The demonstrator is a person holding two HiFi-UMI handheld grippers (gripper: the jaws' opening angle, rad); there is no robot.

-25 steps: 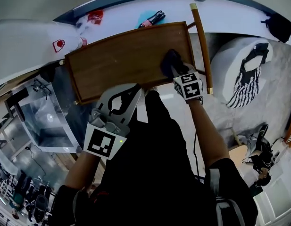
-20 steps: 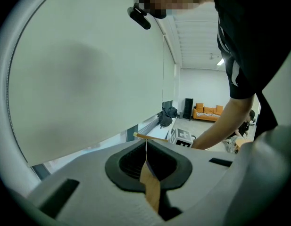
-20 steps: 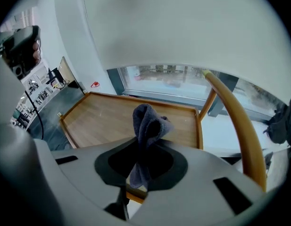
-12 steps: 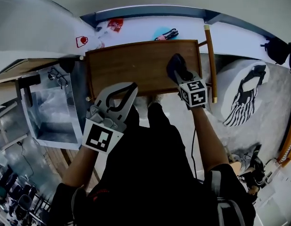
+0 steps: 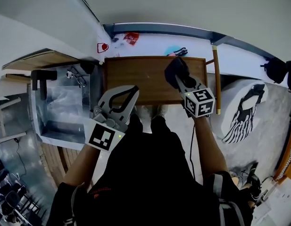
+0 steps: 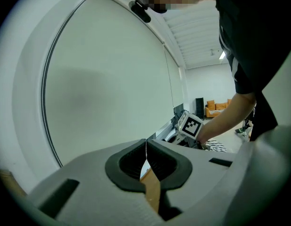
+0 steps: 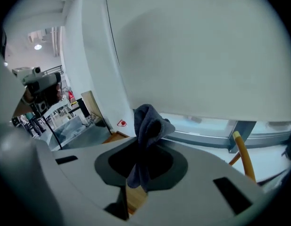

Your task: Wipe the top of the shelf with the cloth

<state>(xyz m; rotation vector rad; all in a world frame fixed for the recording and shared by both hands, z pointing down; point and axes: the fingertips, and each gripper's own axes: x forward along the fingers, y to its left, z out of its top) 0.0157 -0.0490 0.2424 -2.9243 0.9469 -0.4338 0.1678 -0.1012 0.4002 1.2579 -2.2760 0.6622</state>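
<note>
The brown wooden shelf top (image 5: 140, 74) lies below me in the head view. My right gripper (image 5: 179, 78) is shut on a dark blue-grey cloth (image 5: 175, 68) over the top's right part, near the back edge. In the right gripper view the cloth (image 7: 147, 131) bunches up between the closed jaws of the right gripper (image 7: 141, 164). My left gripper (image 5: 120, 94) hovers at the shelf's front edge, left of centre. In the left gripper view the left gripper (image 6: 146, 160) has its jaws shut with nothing between them.
A yellow wooden pole (image 5: 215, 79) runs along the shelf's right side. A metal rack with clear bins (image 5: 60, 105) stands to the left. A white ledge (image 5: 150, 39) behind the shelf carries a red packet (image 5: 131, 37) and a teal item (image 5: 175, 51). A striped bag (image 5: 243, 108) lies at right.
My head view has swung, so the shelf now sits square and farther up. The right gripper with the cloth has slid toward the shelf's back edge. The left gripper holds its place.
</note>
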